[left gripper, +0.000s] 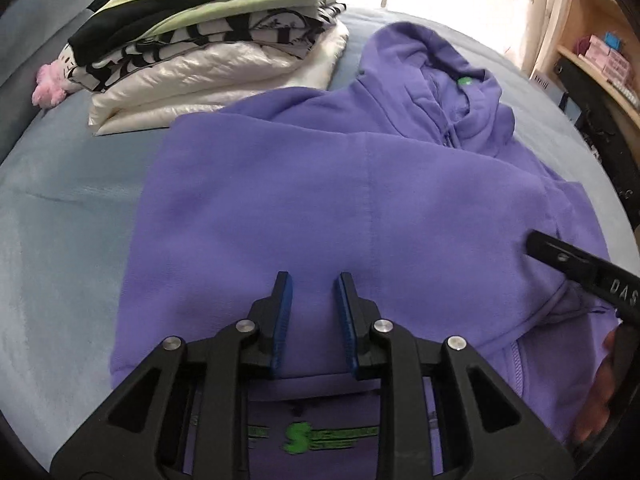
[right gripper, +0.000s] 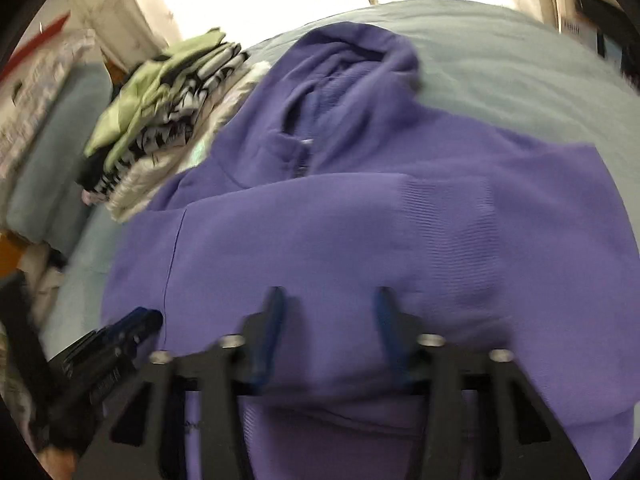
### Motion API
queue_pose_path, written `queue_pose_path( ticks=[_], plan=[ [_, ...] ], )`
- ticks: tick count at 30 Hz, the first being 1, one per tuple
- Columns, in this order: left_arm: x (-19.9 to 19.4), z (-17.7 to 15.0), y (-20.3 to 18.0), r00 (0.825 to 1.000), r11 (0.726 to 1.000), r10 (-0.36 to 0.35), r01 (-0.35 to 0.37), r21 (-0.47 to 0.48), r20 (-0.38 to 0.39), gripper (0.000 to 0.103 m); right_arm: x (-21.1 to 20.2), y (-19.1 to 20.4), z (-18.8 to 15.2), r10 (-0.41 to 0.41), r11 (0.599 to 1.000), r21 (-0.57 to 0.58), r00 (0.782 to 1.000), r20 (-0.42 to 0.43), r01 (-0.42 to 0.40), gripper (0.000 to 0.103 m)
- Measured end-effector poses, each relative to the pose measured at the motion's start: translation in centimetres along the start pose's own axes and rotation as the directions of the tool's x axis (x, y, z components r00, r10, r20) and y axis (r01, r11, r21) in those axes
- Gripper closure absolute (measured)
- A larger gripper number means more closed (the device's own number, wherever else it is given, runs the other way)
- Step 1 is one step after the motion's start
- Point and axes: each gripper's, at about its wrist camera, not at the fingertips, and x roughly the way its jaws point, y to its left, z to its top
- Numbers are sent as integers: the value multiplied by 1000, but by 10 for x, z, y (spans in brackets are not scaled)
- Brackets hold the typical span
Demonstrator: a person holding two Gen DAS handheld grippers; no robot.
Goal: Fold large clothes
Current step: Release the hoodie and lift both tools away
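A: Two claws hang over our purple fleece zip hoodie [left gripper: 340, 184], which lies flat on the pale blue bed [left gripper: 60, 220], hood away from us. Why so central?

B: So we have clear sheet on each side for folding. The finished stack of folded clothes [left gripper: 208, 52] sits beside the hood, out of our way.

A: Our left claw [left gripper: 314, 280]?

B: Parted slightly above the hem, grasping nothing.

A: And the right claw [right gripper: 328, 292]?

B: Blurred, jaws apart over the fleece, nothing pinched. We judge both are poised for the bottom edge.
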Motion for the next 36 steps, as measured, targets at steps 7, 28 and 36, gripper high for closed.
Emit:
queue_pose_path(
  ticks=[7,28,36],
  plan=[
    [-20,1,31,998,998,-58,57,-29,-12,81,-55,-51,-18,-125,990,76,990,59,120,42],
    [-230,-86,34,986,1000,-2,0,10,165,60,-276,-16,-149,51,997,45,975,215,-62,40],
    [-286,-140,52,981,999,36,-37,1,188,49,-343,-7,-213,29,1000,-18,971,237,-25,31]
  ],
)
